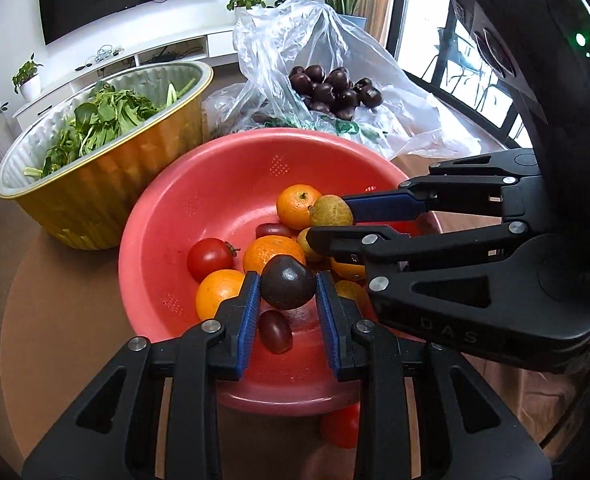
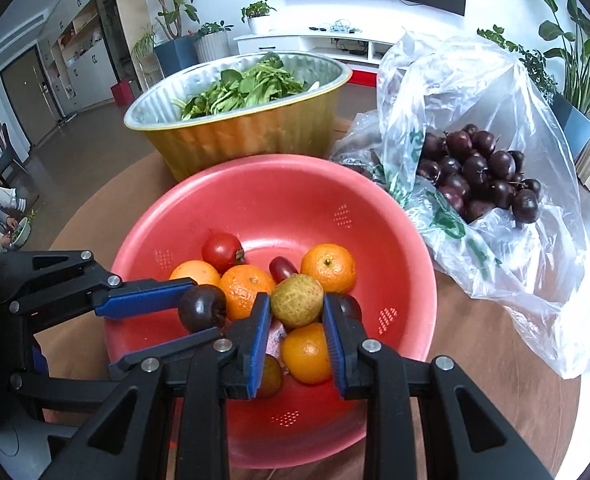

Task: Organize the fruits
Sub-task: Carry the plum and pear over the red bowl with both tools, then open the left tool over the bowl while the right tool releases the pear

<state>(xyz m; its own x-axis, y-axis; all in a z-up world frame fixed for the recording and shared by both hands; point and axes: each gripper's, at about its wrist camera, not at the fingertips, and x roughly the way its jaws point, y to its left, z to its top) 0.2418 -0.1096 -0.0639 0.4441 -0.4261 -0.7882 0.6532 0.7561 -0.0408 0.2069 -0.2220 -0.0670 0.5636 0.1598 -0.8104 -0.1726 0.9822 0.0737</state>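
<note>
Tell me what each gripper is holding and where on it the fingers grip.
The left gripper pinches a dark purple fruit by its opposite sides. The right gripper clamps a yellow-green fruit the same way, above the red bowl.

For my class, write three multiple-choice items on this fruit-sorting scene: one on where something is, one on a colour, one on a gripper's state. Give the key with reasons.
1. Where are the leafy greens?
A. In the gold foil basin
B. In the red bowl
C. In the plastic bag

2. What colour is the fruit in the right gripper?
A. Bright red
B. Yellow-green
C. Dark purple

3. How is the left gripper set?
A. Wide open, holding nothing
B. Shut on a dark plum
C. Shut on an orange

Key: 1 A, the greens lie inside the foil basin; 2 B, a speckled yellow-green fruit sits between its pads; 3 B, both blue pads press the dark plum above the bowl.
</note>
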